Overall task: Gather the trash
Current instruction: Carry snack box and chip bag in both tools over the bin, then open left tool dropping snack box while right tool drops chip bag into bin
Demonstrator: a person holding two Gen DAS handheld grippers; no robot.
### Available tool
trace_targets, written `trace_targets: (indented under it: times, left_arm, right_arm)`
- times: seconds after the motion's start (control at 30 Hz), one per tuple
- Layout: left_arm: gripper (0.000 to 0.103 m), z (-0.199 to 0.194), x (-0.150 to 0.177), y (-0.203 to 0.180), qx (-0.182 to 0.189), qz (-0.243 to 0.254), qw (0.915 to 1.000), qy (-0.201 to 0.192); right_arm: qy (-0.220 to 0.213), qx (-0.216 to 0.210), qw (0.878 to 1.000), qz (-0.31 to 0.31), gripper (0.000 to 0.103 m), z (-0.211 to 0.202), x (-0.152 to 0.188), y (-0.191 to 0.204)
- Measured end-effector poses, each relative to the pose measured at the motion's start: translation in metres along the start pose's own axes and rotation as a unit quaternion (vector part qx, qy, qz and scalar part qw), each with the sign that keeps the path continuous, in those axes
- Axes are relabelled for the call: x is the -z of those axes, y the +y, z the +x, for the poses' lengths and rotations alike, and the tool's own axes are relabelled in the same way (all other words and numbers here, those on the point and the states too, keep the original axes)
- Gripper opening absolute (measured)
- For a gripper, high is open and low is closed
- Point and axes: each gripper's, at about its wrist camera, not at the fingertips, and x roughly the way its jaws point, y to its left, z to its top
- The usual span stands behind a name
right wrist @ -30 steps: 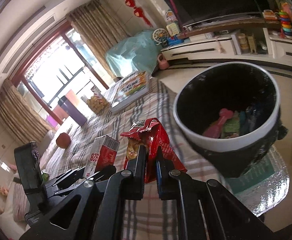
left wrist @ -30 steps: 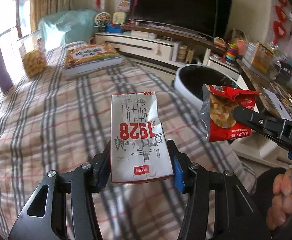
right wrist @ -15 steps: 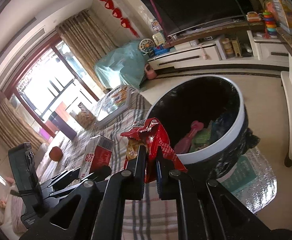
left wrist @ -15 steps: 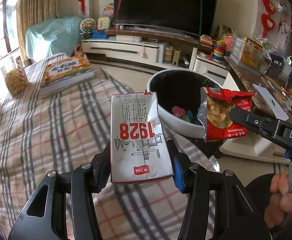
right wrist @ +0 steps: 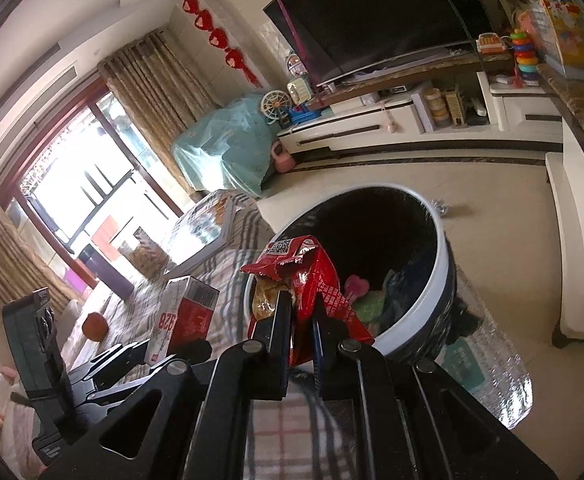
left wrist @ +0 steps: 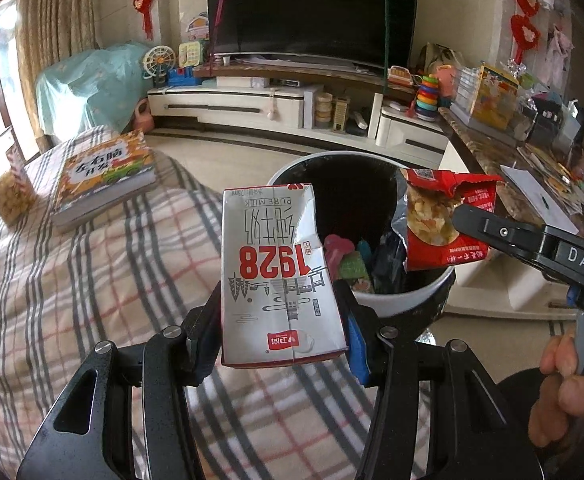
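Note:
My left gripper (left wrist: pixel 280 320) is shut on a dented white milk carton (left wrist: pixel 276 268) printed 1928, held upright just short of the bin's near rim. My right gripper (right wrist: pixel 301 312) is shut on a torn red snack bag (right wrist: pixel 311 280) with chips showing, held over the rim of the bin. In the left wrist view that snack bag (left wrist: pixel 439 220) hangs at the bin's right side, pinched by the right gripper (left wrist: pixel 457 216). The white trash bin (left wrist: pixel 407 300) with a black liner holds pink and green wrappers. In the right wrist view the carton (right wrist: pixel 180 316) sits to the left of the bin (right wrist: pixel 445 276).
A checked cloth (left wrist: pixel 72 280) covers the surface below. On it lie a thick book (left wrist: pixel 100 172) and a snack jar (left wrist: pixel 6 196). A TV stand (left wrist: pixel 272 100) runs along the far wall. A cluttered counter (left wrist: pixel 531 152) lies right of the bin. A hand (left wrist: pixel 563 392) grips the right tool.
Both grippers have moved toward the bin with their loads; it now looms larger and closer. The book and jar have slid off to the left.

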Motion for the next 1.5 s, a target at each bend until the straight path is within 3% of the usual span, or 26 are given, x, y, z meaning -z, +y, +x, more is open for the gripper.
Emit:
trace_targets:
  times: [0.6,1.5]
  left_arm:
    - [0.051,0.023,-0.022,-0.009,-0.001,0.008,1.0000,0.007]
    - [0.051,0.052,-0.038,-0.030,0.001,0.030,0.9993,0.023]
  right_arm:
    - [-0.006,0.018,1.000,-0.006,0.009,0.013,-0.024,-0.013]
    - [0.007,0.042,0.999,-0.009,0.009,0.030,-0.033,-0.020]
